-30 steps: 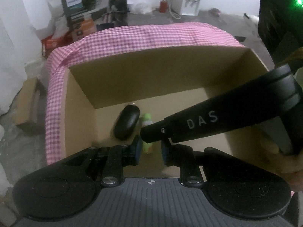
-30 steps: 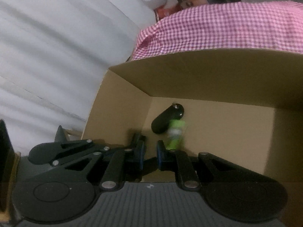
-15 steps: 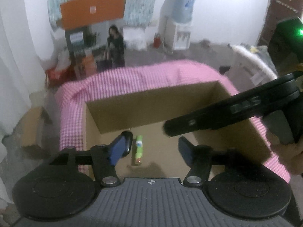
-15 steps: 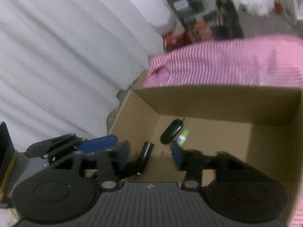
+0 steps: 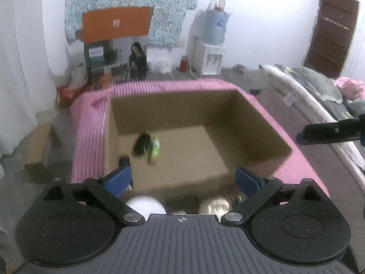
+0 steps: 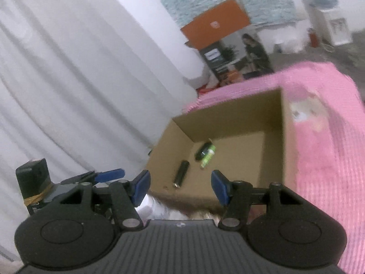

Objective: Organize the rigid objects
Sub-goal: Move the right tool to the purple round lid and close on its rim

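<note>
An open cardboard box (image 5: 262, 123) (image 6: 284, 132) sits on a pink checked cloth (image 5: 91, 123) (image 6: 324, 150). Inside lie a black oval object (image 5: 142, 144) (image 6: 202, 150), a green tube (image 5: 154, 150) (image 6: 208, 158) and a black cylinder (image 6: 181, 173), seen partly in the left wrist view (image 5: 124, 159). My left gripper (image 5: 182, 180) is open and empty, above the box's near edge. My right gripper (image 6: 180, 186) is open and empty, also raised over the near edge. Its finger (image 5: 330, 133) shows at the right of the left wrist view.
A white round object (image 5: 146, 205) and a pale gold one (image 5: 214, 205) lie just below the left gripper, in front of the box. White curtains (image 6: 79, 91) hang on the left. A bed (image 5: 319, 91) stands at the right, a water dispenser (image 5: 211, 52) behind.
Both grippers opened and pulled up and back out of the box. The black cylinder and green tube now lie loose on the box floor. The right gripper has moved away to the right.
</note>
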A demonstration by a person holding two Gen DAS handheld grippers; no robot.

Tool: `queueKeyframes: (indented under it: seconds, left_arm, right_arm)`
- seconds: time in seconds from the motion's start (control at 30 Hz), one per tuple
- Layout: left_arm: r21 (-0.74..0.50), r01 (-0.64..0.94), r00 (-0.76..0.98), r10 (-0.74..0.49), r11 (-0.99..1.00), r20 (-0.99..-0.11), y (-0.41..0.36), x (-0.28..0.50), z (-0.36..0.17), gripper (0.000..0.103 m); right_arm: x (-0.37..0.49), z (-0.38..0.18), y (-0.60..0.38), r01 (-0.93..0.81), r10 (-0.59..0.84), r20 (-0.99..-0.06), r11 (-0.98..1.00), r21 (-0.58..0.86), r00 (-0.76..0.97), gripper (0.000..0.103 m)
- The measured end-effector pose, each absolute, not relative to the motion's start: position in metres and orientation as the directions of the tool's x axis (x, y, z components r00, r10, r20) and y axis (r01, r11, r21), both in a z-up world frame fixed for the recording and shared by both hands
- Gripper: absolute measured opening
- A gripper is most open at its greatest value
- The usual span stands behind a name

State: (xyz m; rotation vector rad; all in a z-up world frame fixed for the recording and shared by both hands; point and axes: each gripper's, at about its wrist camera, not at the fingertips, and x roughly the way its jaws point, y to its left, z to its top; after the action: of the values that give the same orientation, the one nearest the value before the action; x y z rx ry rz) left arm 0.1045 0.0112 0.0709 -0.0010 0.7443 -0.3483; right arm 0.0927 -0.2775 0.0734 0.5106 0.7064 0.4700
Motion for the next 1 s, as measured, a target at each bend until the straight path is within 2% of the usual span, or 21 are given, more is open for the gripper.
queueKeyframes:
  seconds: [0.17,0.23,0.4,0.53,0.6,0.7,0.8,0.87,1.0]
  left_arm:
    - [-0.166,0.326,0.62,-0.343,0.931,-0.706,0.004,0.08,0.039,0.099]
    - [-0.117,0.354,0.651,-0.334,0.928,-0.682,-0.004,0.063,0.034,0.099]
    - [-0.091,0.435,0.603,-0.364,0.896,-0.71,-0.025,0.043,0.025,0.097]
    - [-0.031,0.463,0.601,-0.34,0.886,-0.724,-0.037,0.036,0.02,0.096]
    - [-0.03,0.477,0.583,-0.342,0.878,-0.737,-0.041,0.035,0.012,0.093]
    - [-0.041,0.503,0.538,-0.35,0.863,-0.767,-0.052,0.035,-0.004,0.082]
    - [-0.004,0.525,0.522,-0.325,0.851,-0.789,-0.061,0.031,-0.019,0.076]
    - [0.025,0.532,0.518,-0.301,0.847,-0.801,-0.065,0.032,-0.026,0.068]
    - [0.016,0.541,0.485,-0.296,0.841,-0.823,-0.068,0.038,-0.037,0.065]
  right_arm:
    - [0.063,0.039,-0.284,-0.163,0.559,-0.509,0.762,0.627,0.655,0.062]
    - [0.057,0.025,-0.279,-0.144,0.55,-0.533,0.771,0.621,0.643,0.062]
    - [0.055,-0.012,-0.258,-0.115,0.535,-0.608,0.798,0.592,0.587,0.058]
    - [0.057,-0.025,-0.244,-0.124,0.514,-0.638,0.824,0.553,0.573,0.053]
    - [0.052,-0.031,-0.241,-0.138,0.511,-0.642,0.831,0.539,0.572,0.05]
    - [0.054,-0.036,-0.234,-0.155,0.503,-0.655,0.843,0.514,0.563,0.048]
    - [0.056,-0.038,-0.228,-0.17,0.492,-0.674,0.857,0.487,0.551,0.044]
    - [0.059,-0.041,-0.226,-0.175,0.485,-0.688,0.864,0.472,0.539,0.04]
    - [0.066,-0.047,-0.22,-0.189,0.474,-0.711,0.875,0.445,0.52,0.035]
